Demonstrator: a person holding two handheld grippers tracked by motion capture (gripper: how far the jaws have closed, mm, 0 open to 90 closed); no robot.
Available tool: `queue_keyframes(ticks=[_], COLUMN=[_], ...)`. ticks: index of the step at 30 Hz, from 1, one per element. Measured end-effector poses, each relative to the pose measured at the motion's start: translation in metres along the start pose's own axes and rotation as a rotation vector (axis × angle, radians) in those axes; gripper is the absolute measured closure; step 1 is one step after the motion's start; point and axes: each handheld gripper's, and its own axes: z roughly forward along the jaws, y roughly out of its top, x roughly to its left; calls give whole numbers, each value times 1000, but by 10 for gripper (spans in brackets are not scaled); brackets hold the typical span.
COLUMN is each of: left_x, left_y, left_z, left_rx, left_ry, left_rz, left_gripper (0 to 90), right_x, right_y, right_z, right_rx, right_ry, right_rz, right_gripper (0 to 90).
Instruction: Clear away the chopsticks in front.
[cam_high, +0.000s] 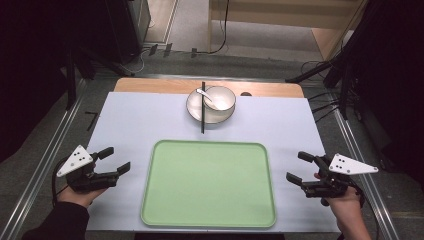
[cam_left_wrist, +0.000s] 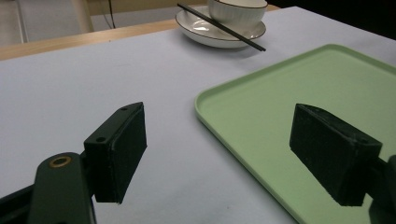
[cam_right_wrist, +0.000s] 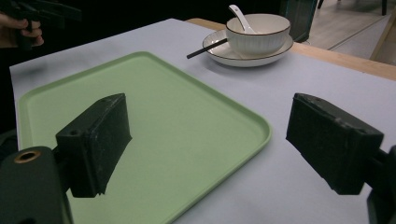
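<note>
Both your tongs, left tongs (cam_high: 116, 160) and right tongs (cam_high: 299, 166), gape empty; reach carelessly and you could knock the chopsticks (cam_high: 203, 107) off the plate (cam_high: 197, 112)

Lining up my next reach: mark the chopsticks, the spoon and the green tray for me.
chopsticks (cam_high: 203, 107): high view, mid-shaft across the plate.
spoon (cam_right_wrist: 241, 17): right gripper view, white handle above the bowl's rim.
green tray (cam_high: 210, 185): high view, bare floor of the tray.

Looks like a lab or recording studio: counter (cam_high: 125, 120) under a white sheet, metal rails (cam_high: 45, 165) along both sides, black stands (cam_high: 345, 65) and cables (cam_high: 220, 30) on grey floor (cam_high: 260, 60), dark surroundings.
</note>
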Motion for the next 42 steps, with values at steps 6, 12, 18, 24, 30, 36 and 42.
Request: queue_keyframes(ticks=[6,12,18,24,30,36,42], left_x=[0,2,1,0,-2,-8,-10], left_y=[0,0,0,1,3,9,13], left_z=[-1,-1,-1,-1,-1,2,7], left_rx=[-9,0,-2,4,5,58,66], left_ry=[11,9,4,-16,-9,4,1], left_rz=[-3,-21,-23,-31,-32,-33,-29], left_gripper=[190,197,207,215,216,225,245], right_x=[0,-1,-2,-2,-2,-1,-2], right_y=[0,-1,-1,-1,-1,-1,-1], right_z=[1,1,1,1,1,1,2], right_rx=[4,9,9,11,14,11,21], right_ry=[1,-1,-1,-4,0,4,2], right_rz=[4,2,5,11,9,10,10], right_gripper=[143,144,144,144,144,143,143])
